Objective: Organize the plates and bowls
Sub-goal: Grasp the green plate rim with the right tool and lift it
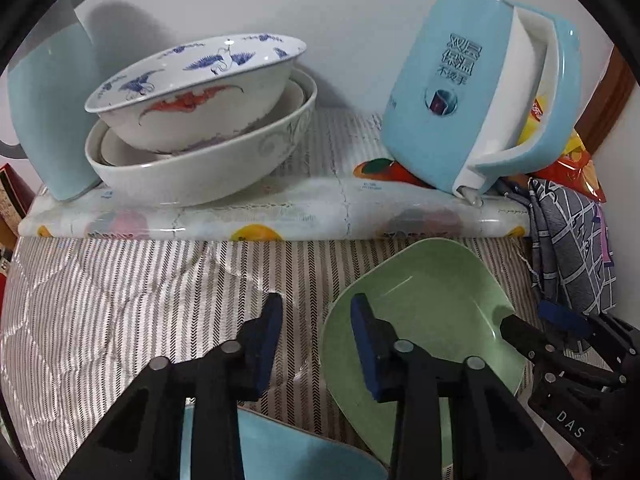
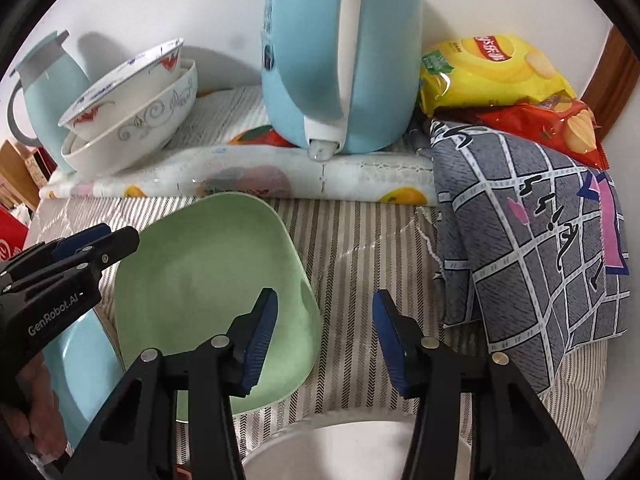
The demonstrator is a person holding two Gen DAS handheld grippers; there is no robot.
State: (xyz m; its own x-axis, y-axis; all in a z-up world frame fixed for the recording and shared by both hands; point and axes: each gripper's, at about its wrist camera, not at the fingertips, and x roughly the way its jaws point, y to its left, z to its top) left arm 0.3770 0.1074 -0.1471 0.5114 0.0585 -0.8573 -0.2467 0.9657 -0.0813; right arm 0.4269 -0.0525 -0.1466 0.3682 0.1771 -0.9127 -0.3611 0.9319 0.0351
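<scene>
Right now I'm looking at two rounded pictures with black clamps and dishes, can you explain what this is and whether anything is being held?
No robot here: a person carries a hand-held gripper in each hand, with a wide-angle camera on each looking along its two blue-padded fingers. One picture comes from the left hand-held gripper, the other from the right hand-held gripper. On the striped cloth lie a green plate, a blue plate and a white dish at the bottom edge. Behind, on a fruit-print mat, stand stacked bowls, a blue kettle and a pale jug, with snack bags alongside. Both grippers hang open over the green plate's edges; nothing is held.
</scene>
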